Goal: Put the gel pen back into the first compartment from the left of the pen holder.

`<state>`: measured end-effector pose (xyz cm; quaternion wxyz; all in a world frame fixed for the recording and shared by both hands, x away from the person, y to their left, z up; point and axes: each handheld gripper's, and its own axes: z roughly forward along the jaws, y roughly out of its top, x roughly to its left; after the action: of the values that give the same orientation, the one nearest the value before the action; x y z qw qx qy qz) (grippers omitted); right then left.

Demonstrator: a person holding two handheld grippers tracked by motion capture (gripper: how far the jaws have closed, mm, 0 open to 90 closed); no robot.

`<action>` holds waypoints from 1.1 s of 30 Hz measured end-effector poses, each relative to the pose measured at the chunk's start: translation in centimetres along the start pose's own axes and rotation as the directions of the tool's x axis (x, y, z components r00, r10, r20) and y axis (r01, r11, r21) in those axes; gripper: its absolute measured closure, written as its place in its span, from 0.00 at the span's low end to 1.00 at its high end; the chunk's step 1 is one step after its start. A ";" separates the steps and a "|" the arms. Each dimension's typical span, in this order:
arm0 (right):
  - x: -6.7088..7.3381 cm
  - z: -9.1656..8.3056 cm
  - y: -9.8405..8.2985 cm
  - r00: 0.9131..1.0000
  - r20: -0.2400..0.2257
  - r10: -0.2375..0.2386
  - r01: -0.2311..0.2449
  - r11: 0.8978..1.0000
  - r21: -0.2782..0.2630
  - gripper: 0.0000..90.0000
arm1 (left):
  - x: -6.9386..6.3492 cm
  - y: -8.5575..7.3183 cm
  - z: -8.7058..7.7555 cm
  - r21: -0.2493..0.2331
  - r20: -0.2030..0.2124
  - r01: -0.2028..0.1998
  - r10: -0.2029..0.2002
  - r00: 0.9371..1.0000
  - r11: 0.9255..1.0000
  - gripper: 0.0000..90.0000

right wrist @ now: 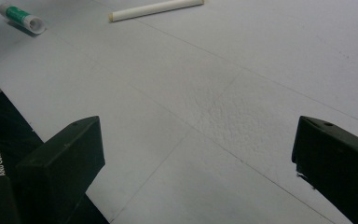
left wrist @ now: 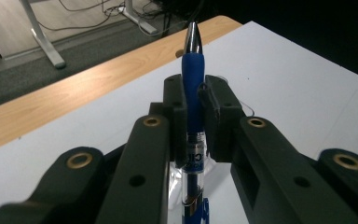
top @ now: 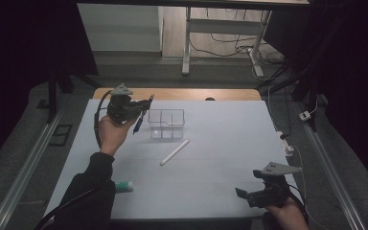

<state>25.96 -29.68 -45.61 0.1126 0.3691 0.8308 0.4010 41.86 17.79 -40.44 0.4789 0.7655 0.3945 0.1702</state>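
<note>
My left gripper (top: 143, 106) is raised above the table's far left and is shut on a blue pen (top: 138, 124). In the left gripper view the blue pen (left wrist: 193, 88) stands upright between the jaws, its silver tip above them and its clear lower barrel below. A clear plastic box (top: 166, 123) with compartments sits just right of that gripper. A white stick (top: 174, 152) lies in front of the box. My right gripper (top: 243, 195) rests low at the near right, jaws wide apart with bare table between them.
A green-and-white tube (top: 123, 186) lies near the front left edge, beside the left sleeve. The tube (right wrist: 22, 17) and the white stick (right wrist: 156, 9) lie far off in the right gripper view. The white table (top: 220, 143) ends in a wooden strip (top: 182, 94) at the back.
</note>
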 end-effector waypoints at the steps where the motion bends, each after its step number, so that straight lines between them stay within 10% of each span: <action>1: 0.0 0.0 0.0 1.000 -0.003 0.000 0.000 1.000 -0.001 0.02 | 0.0 0.1 0.2 -0.002 -0.002 -0.003 0.003 1.000 1.000 0.89; 33: -0.1 -0.1 0.0 1.000 -0.014 -0.002 0.002 1.000 -0.007 0.02 | 0.0 3.0 4.7 -0.071 0.000 -0.053 0.054 0.999 0.996 0.89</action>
<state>25.93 -29.80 -45.59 0.1082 0.3651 0.8306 0.4063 46.21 14.24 -40.08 0.5014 0.7586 0.3671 0.1959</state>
